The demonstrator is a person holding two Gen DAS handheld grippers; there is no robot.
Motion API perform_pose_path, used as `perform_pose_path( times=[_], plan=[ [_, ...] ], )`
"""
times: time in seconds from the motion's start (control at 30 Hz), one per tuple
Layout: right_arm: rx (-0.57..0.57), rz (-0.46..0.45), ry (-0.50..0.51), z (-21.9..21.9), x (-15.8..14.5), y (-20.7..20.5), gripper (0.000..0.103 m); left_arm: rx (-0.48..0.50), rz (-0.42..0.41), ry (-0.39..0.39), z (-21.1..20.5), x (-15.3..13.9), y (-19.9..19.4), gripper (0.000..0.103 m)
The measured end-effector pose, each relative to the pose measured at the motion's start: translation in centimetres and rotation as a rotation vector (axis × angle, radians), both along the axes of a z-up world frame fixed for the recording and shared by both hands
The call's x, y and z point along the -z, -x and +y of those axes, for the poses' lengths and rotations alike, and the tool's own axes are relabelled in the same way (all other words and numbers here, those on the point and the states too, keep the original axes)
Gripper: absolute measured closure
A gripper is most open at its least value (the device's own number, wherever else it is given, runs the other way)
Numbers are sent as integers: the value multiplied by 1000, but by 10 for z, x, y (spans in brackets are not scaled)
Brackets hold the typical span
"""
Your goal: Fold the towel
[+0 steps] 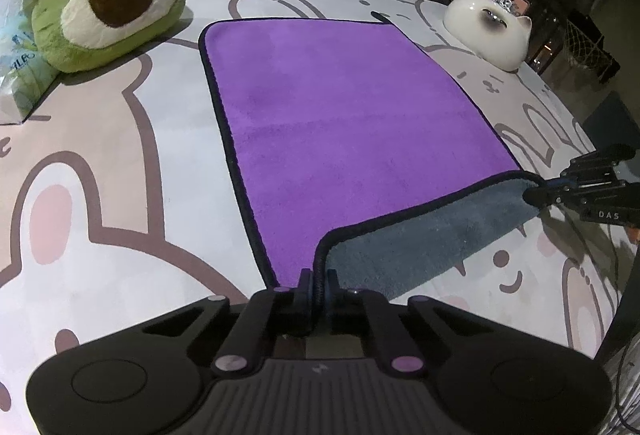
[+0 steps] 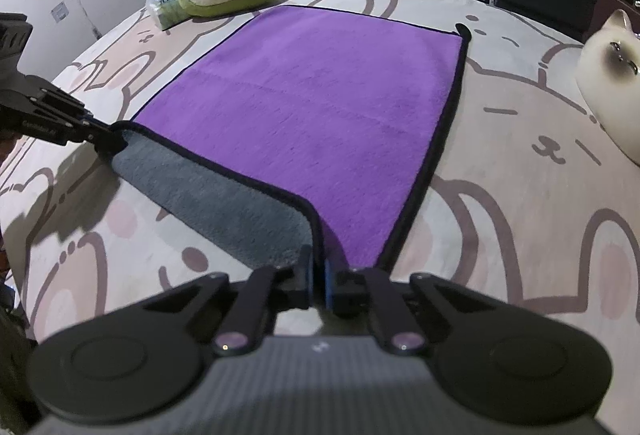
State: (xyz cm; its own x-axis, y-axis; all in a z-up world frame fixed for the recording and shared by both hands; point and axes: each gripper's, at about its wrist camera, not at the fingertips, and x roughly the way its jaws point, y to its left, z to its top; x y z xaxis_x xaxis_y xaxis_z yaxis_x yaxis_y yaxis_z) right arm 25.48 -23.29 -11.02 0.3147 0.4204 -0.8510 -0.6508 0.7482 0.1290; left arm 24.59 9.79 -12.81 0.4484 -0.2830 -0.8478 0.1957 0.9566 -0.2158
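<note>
At 6 o'clock on the bunny-print cover (image 1: 120, 195), your left gripper (image 1: 319, 285) and right gripper (image 2: 318, 275) each pinch a near corner of the purple towel (image 1: 340, 115), grey underside peeled up, so carry both evenly toward 12 o'clock.

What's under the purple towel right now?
The cartoon-printed table cover continues beneath the purple towel; the lifted near edge shows its grey underside. Anything under the flat part is hidden.
</note>
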Motion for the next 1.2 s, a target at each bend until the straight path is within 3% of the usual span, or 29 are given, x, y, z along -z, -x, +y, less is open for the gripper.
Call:
perform_pose_path(
  times=[0.13, 0.53, 1.2],
  plan=[
    [7, -17, -6, -1, -4, 1, 97, -13, -37, -9, 1, -6, 1, 98],
    [138, -178, -125, -8, -41, -7, 98, -135, -280, -5, 2, -54, -2, 98],
    [288, -372, -274, 5, -87, -58, 97, -232, -526, -21, 3, -100, -42, 98]
  ],
)
